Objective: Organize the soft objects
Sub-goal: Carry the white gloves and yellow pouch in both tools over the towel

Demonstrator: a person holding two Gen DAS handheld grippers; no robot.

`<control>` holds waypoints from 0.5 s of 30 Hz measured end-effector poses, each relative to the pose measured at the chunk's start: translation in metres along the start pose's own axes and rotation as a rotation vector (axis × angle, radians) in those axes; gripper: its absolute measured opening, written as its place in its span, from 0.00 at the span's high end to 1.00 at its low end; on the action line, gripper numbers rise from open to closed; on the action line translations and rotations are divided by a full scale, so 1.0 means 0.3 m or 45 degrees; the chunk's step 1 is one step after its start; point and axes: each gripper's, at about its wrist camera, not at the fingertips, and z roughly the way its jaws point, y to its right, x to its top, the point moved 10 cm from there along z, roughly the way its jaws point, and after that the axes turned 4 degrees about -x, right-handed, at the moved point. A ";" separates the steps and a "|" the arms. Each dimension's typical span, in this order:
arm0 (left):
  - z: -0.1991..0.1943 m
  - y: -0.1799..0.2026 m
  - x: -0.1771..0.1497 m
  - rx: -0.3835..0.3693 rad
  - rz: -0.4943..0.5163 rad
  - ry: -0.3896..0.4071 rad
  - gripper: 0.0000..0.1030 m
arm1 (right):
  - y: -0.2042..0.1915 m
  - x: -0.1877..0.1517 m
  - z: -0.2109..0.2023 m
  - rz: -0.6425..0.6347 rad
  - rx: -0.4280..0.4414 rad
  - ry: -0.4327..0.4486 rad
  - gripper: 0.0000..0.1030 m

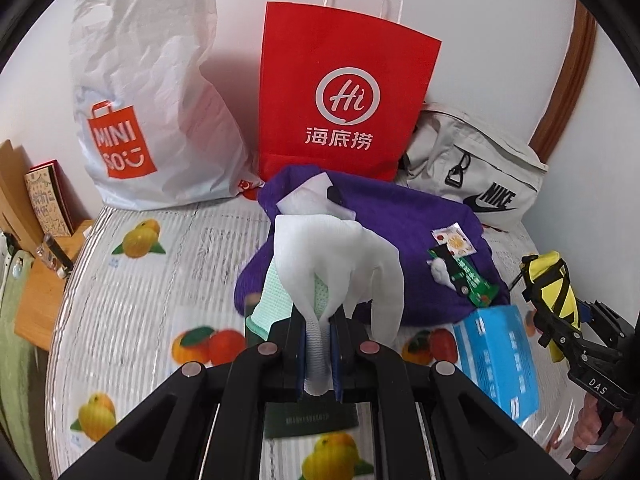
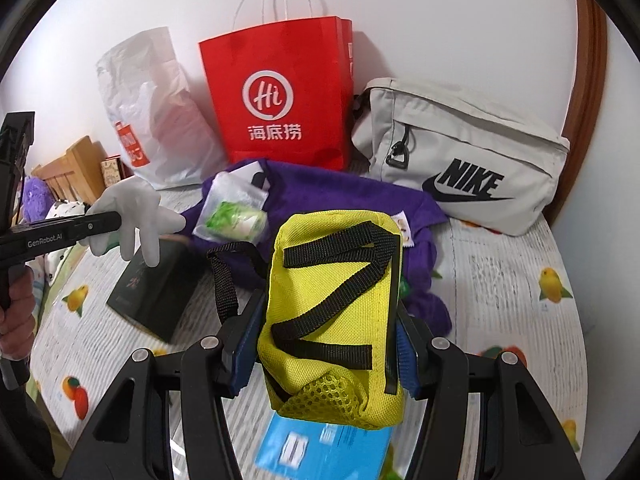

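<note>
L gripper clamped tight on white glove, fingers of glove hanging fwd past the tips, above table. R gripper closed around yellow pouch w/ black straps, pads pressing both sides, pouch lifted off surface. Ahead of both tools: purple cloth, behind it red paper bag, white plastic bag, grey Nike bag. Blue box under R tool; dark booklet to its left.
</note>
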 end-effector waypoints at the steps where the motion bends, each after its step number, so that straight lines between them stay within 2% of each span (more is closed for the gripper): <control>1: 0.009 0.000 0.012 -0.001 0.004 0.002 0.90 | 0.004 0.010 0.013 0.005 -0.002 -0.002 0.45; 15: 0.181 0.011 0.149 -0.005 0.039 -0.035 0.90 | 0.057 0.122 0.208 0.032 -0.029 -0.021 0.44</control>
